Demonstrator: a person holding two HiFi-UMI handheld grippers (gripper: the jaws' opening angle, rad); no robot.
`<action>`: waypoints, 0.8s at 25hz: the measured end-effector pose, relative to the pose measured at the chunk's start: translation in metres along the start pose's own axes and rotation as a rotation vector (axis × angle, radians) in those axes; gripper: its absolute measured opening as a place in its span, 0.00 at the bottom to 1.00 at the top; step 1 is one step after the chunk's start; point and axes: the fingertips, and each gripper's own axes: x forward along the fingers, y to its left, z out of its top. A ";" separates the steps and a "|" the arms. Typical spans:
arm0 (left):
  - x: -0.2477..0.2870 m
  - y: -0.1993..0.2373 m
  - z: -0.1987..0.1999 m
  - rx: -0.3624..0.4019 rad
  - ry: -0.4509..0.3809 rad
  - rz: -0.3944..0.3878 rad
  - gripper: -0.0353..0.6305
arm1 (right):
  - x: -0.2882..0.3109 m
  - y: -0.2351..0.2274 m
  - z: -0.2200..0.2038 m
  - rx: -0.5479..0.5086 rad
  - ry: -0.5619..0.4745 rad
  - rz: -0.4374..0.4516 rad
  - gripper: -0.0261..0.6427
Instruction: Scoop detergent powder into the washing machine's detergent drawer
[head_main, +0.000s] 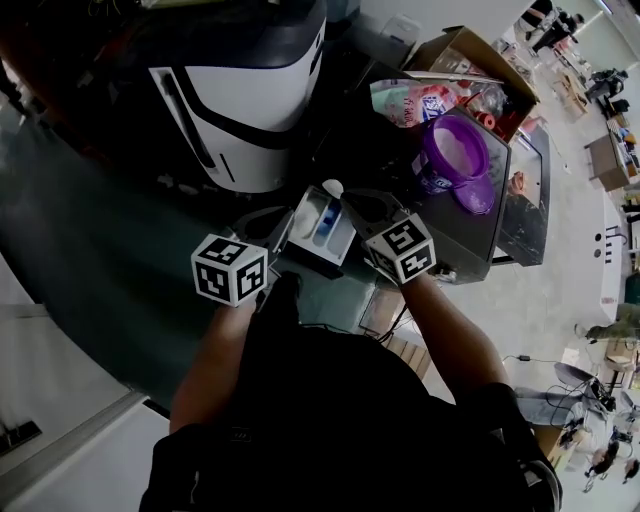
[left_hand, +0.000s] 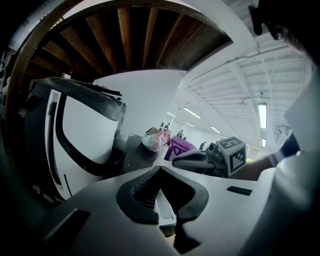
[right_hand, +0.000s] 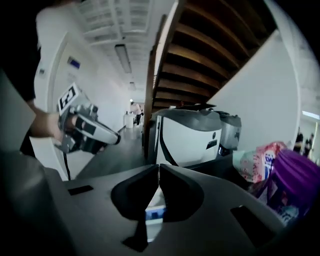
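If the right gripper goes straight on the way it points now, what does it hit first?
Probably the white front of the washing machine: the right gripper, shut on the scoop, points across the detergent drawer toward it. Depth unclear.

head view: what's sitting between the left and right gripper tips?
The open detergent drawer. In the head view its white tray with a blue compartment lies between the left gripper and the right gripper.

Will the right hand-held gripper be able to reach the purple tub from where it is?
Probably yes. The purple tub stands open, close beside the right hand-held gripper, which holds a white scoop over the detergent drawer. Nothing stands between them.
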 end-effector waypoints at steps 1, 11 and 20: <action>0.003 0.001 0.004 0.004 -0.004 -0.002 0.06 | -0.005 -0.005 0.003 0.042 -0.020 0.001 0.07; 0.043 -0.018 0.041 0.027 -0.014 -0.083 0.06 | -0.057 -0.042 0.023 0.302 -0.172 0.007 0.07; 0.099 -0.049 0.096 0.151 -0.015 -0.217 0.06 | -0.102 -0.101 0.028 0.438 -0.281 -0.110 0.07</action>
